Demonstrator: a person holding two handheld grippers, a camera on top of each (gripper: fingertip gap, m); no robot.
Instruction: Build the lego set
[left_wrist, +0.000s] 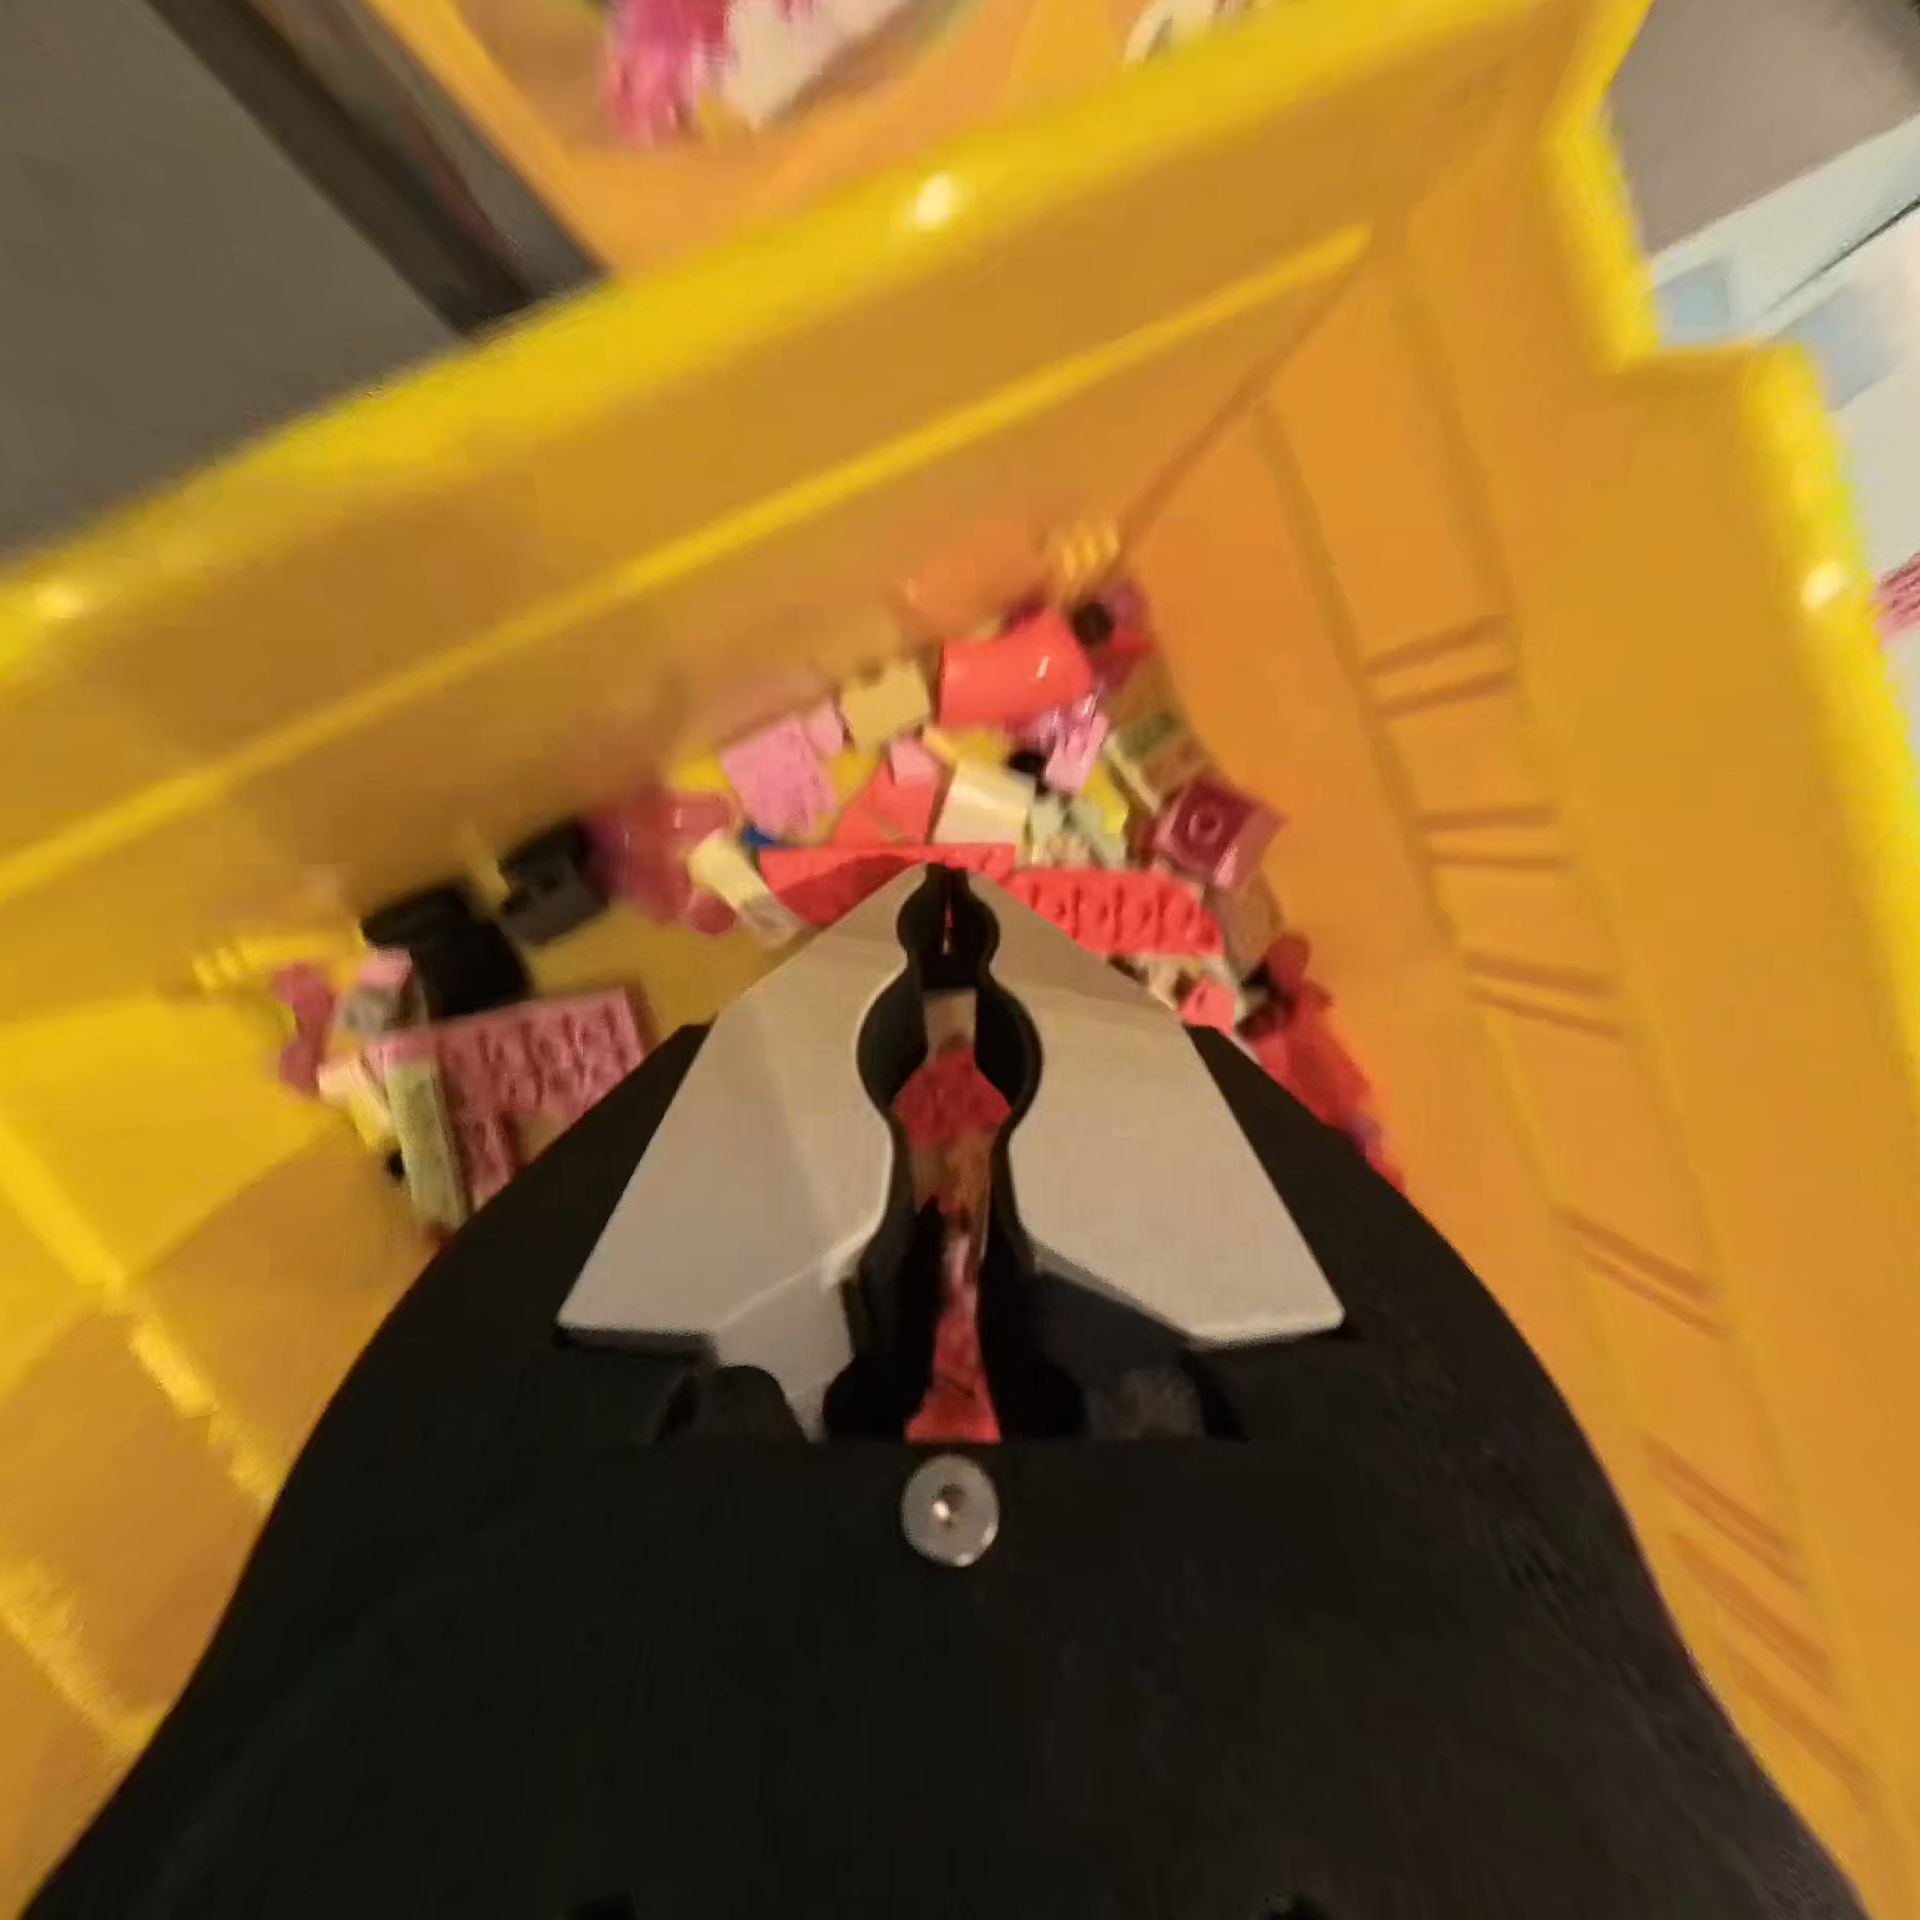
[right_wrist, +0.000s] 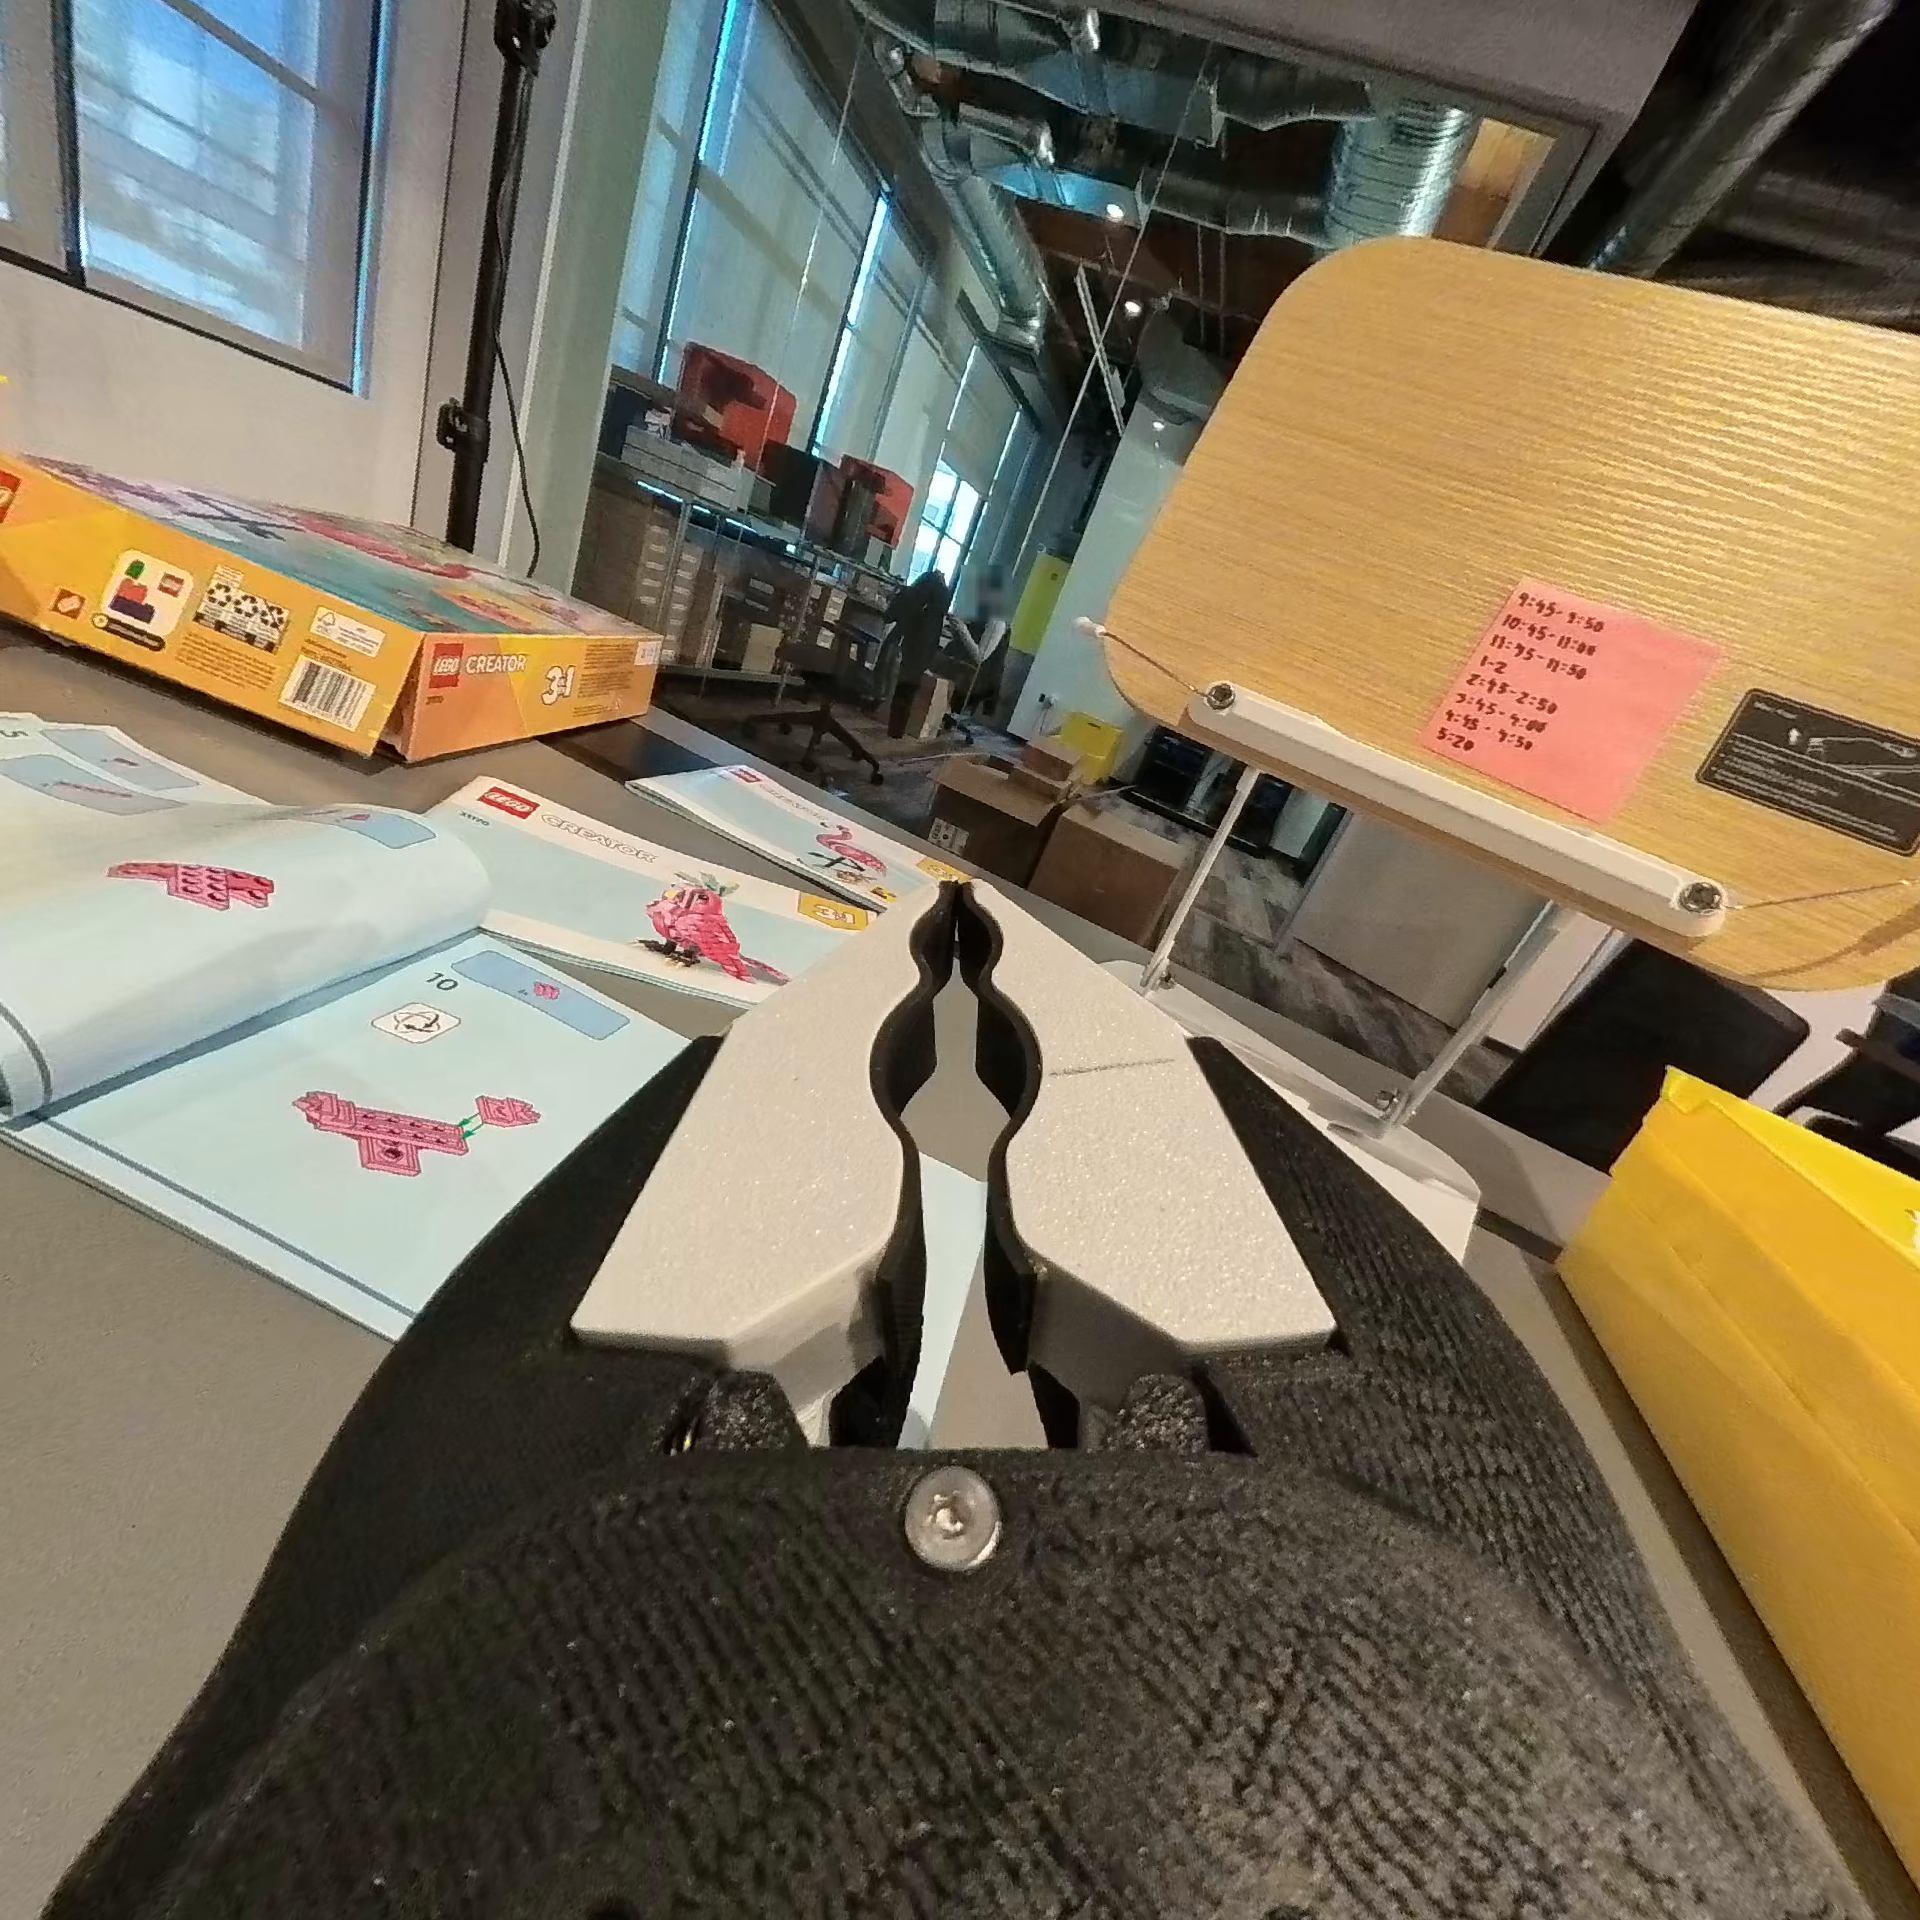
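My left gripper (left_wrist: 943, 885) is inside a yellow bin (left_wrist: 727, 436) of loose lego pieces, and this view is blurred by motion. Its jaws are closed, with the tips at a coral-red studded plate (left_wrist: 1117, 914) on top of the pile. I cannot tell whether the pads pinch any piece. A pink plate (left_wrist: 540, 1070) lies at the lower left of the bin. My right gripper (right_wrist: 956, 902) is shut and empty above the grey table (right_wrist: 156, 1403). An open instruction booklet (right_wrist: 312, 1091) lies to its left.
Two closed booklets (right_wrist: 644, 894) and an orange lego box (right_wrist: 312, 623) lie farther left on the table. A wooden stand (right_wrist: 1507, 540) with a pink note rises at right. A yellow bin (right_wrist: 1766, 1299) stands at the right edge. A second yellow bin (left_wrist: 727, 83) sits behind the first. One gripper's finger ends stand about 45 cm off the other's. The pink plate (left_wrist: 540, 1070) lies around 9 cm away from my left fingertips.
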